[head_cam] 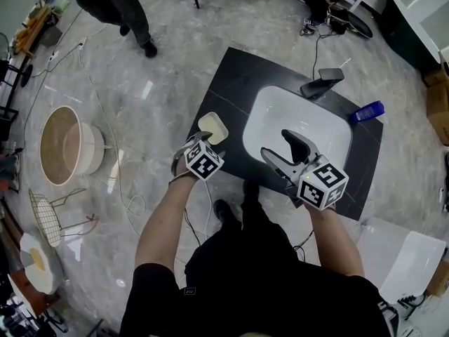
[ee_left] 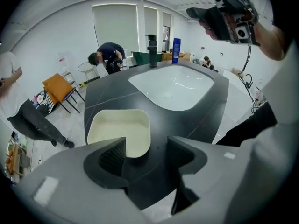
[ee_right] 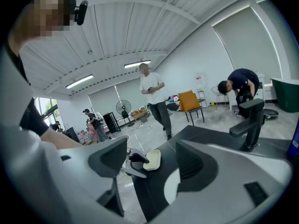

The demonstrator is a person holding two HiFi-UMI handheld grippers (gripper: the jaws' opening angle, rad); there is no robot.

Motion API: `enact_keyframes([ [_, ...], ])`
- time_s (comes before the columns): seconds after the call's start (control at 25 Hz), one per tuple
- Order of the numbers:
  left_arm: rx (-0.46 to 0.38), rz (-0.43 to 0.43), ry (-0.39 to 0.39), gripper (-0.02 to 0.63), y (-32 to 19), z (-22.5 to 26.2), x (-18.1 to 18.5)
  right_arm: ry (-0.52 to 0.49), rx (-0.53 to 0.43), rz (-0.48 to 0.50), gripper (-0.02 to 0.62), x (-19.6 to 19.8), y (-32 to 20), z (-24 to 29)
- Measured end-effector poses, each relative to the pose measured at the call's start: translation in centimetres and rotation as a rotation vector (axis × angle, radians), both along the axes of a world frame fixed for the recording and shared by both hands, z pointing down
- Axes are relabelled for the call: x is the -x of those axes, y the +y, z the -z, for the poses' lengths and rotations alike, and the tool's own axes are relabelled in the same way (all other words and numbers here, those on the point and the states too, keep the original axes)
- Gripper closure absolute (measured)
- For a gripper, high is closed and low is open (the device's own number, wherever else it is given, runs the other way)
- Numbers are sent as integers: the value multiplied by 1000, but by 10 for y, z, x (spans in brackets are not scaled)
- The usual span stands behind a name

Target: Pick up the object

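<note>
While the left gripper [head_cam: 206,146] hangs at the near left corner of the black desk [head_cam: 231,83], the cream dish [head_cam: 212,126] sits right there in front of it, flat on the dark surface, just beside the white sink basin [head_cam: 326,135]. Look along that gripper and its fingers [ee_left: 110,157] are spread wide, with nothing gripped between them. The left one overlaps the dish's near rim, though whether it touches cannot be told. The rest of the dish [ee_left: 119,129] lies ahead of that finger, and between the two there is mostly bare black desk.

Over on the other side, the right gripper [head_cam: 279,144] is up above the basin, well apart from the dish. Its fingers [ee_right: 110,160] are parted too, with nothing between them. Through that gap you catch the dish [ee_right: 153,159] across the desk, with the left gripper's tips right at its edge.

A black faucet [head_cam: 321,83] stands at the far rim of the basin, and a blue bottle [head_cam: 367,111] lies on the desk's right corner. Off to the left on the marble floor [head_cam: 154,90] rests a large round tub [head_cam: 66,146]. A person in dark trousers [head_cam: 116,5] stands at the far left.
</note>
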State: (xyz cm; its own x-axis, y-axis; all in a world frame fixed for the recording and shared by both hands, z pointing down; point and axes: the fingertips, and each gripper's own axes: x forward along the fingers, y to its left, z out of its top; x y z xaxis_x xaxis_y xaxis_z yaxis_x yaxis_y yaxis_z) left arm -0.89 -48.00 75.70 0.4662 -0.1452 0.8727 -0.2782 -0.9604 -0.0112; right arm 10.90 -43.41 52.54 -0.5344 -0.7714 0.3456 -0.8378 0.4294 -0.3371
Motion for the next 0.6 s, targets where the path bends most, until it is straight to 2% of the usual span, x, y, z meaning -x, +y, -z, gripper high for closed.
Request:
enact_keyframes([
  [0.36,54,-42,-57,337,4,-14,-4,-9,2,-8,301,-5,2,6],
  [0.52,77,-61,-52,405,10,-13,-5,-9,0,0,301,-4,2,8],
  [0.6,52,-116,-77,438,17,-14,-8,-6,-3,6,301,-3,1,11],
])
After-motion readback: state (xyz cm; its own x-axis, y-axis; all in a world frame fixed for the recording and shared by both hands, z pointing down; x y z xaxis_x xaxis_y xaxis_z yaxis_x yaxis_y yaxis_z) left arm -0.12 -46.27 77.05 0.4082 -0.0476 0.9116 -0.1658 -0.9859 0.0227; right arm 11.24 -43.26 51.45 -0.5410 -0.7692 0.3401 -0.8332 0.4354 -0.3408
